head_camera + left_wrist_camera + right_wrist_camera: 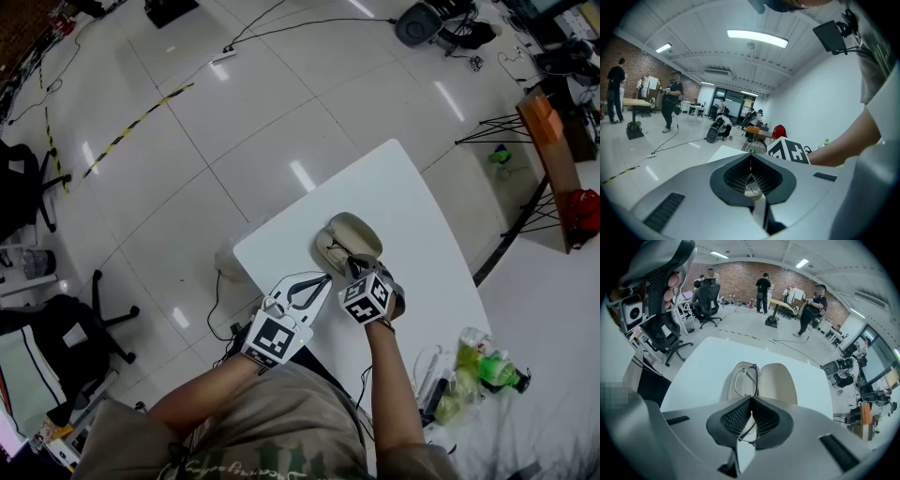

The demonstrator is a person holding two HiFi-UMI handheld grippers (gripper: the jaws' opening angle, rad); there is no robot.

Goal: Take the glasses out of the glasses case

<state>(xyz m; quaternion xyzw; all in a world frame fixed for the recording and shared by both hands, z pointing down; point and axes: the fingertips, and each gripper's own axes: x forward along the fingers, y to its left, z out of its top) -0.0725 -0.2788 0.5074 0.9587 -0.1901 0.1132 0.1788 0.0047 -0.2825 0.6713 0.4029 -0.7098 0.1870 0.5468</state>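
An open beige glasses case (353, 234) lies on the white table (412, 206). My right gripper (355, 266) hovers over its near end, shut on the dark-rimmed glasses (338, 255). In the right gripper view the glasses (744, 380) stand edge-on over the case (780, 380), their frame pinched at the right gripper (751, 399). My left gripper (326, 278) is shut and empty just left of the right one, pointing toward the case. In the left gripper view the left gripper (751, 158) has its tips together, with the right gripper's marker cube (789, 151) just beyond.
Green bottles (483, 366) and cables lie on the floor at the right. Office chairs (56, 328) stand at the left, a wooden bench (553, 141) at the far right. Several people (808, 310) stand far off across the room.
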